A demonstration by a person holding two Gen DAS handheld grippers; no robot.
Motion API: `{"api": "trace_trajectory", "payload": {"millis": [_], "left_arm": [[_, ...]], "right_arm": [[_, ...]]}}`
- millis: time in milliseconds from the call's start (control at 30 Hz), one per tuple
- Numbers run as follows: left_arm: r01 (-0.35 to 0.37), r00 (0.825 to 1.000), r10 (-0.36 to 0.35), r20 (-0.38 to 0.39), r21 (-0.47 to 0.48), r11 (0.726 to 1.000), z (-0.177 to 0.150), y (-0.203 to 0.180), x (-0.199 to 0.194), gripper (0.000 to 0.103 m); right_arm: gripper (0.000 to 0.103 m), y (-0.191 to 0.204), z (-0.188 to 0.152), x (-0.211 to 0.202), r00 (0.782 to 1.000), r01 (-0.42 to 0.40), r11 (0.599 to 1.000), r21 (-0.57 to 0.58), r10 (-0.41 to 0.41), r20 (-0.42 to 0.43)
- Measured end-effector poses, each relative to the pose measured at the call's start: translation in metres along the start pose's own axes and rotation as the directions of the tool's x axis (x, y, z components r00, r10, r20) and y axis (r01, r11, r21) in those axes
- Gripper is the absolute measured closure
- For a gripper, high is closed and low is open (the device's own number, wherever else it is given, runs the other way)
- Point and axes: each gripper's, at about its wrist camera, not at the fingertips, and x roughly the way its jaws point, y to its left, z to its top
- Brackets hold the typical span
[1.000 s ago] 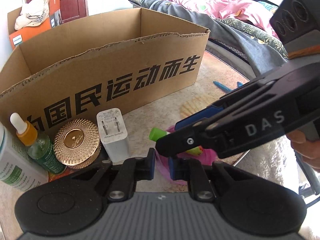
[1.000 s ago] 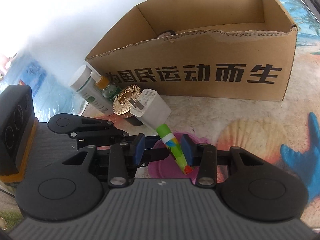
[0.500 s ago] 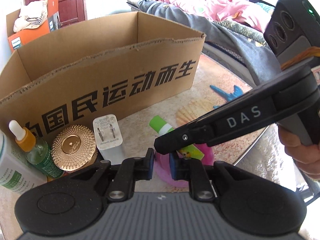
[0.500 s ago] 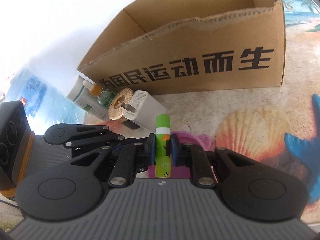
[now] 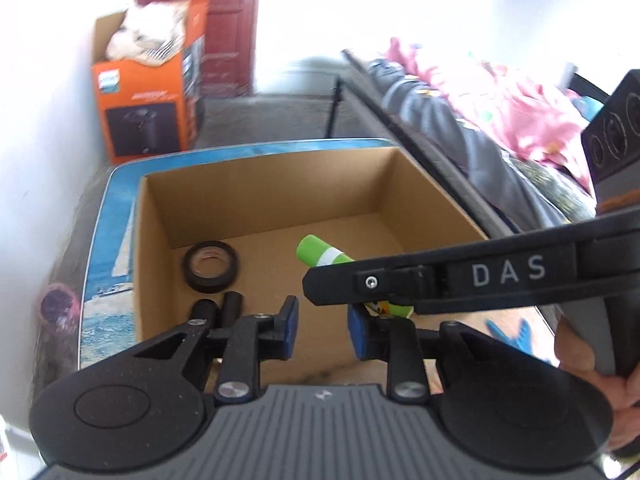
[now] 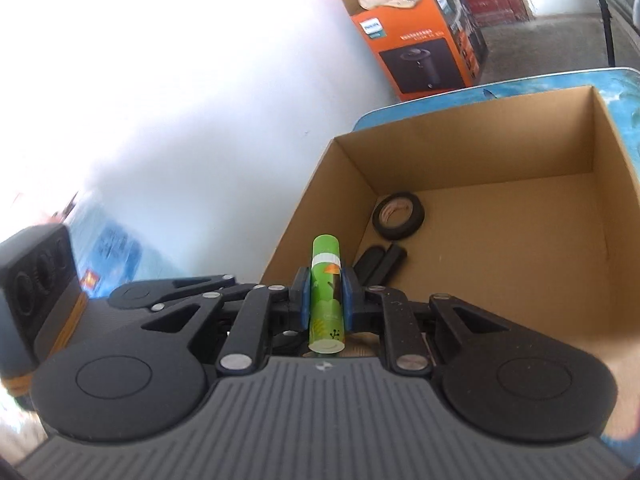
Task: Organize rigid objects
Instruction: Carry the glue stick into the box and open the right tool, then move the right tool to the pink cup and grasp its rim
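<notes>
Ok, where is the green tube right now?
The green tube is clamped in the right gripper, held above the near edge of the cardboard box, short of the black tape roll inside.

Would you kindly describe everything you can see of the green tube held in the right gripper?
The green tube is a small, rigid-looking cylinder with a bright green cap, a white band below it and a printed green label with orange and dark marks. Its flat base faces the right wrist camera and its cap points away, toward the cardboard box. The right gripper is shut on it, blue pads pressing its two sides at mid-length. It is held in the air at the box's near edge; nothing else touches it.
</notes>
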Motion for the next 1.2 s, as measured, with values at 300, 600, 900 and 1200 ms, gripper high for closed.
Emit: {"api": "trace_trajectory", "payload": {"millis": [300,600,900,1200], "left_arm": [[-0.139,0.984,0.122,-0.128,-0.138,0.981,0.035,0.04,0.06,0.065],[-0.123,0.987,0.105,-0.121,-0.153,0.981,0.033,0.039,0.061,0.061],[0.0,1.0,0.001,0.011,-0.098,0.995,0.011,0.019,-0.007,0.047],[0.187,0.982,-0.184,-0.041,0.106,0.977,-0.059,-0.026,-0.029,0.032]], "right_arm": [[0.088,-0.059,0.065,0.1,0.977,0.164,0.97,0.179,-0.135,-0.164],[0.079,-0.063,0.063,0.109,0.978,0.17,0.97,0.175,-0.145,-0.15],[0.074,-0.033,0.013,-0.035,0.998,0.049,0.994,0.093,-0.053,0.046],[0.069,-0.035,-0.096,-0.122,0.974,0.172,0.984,0.053,-0.178,0.141]]}}
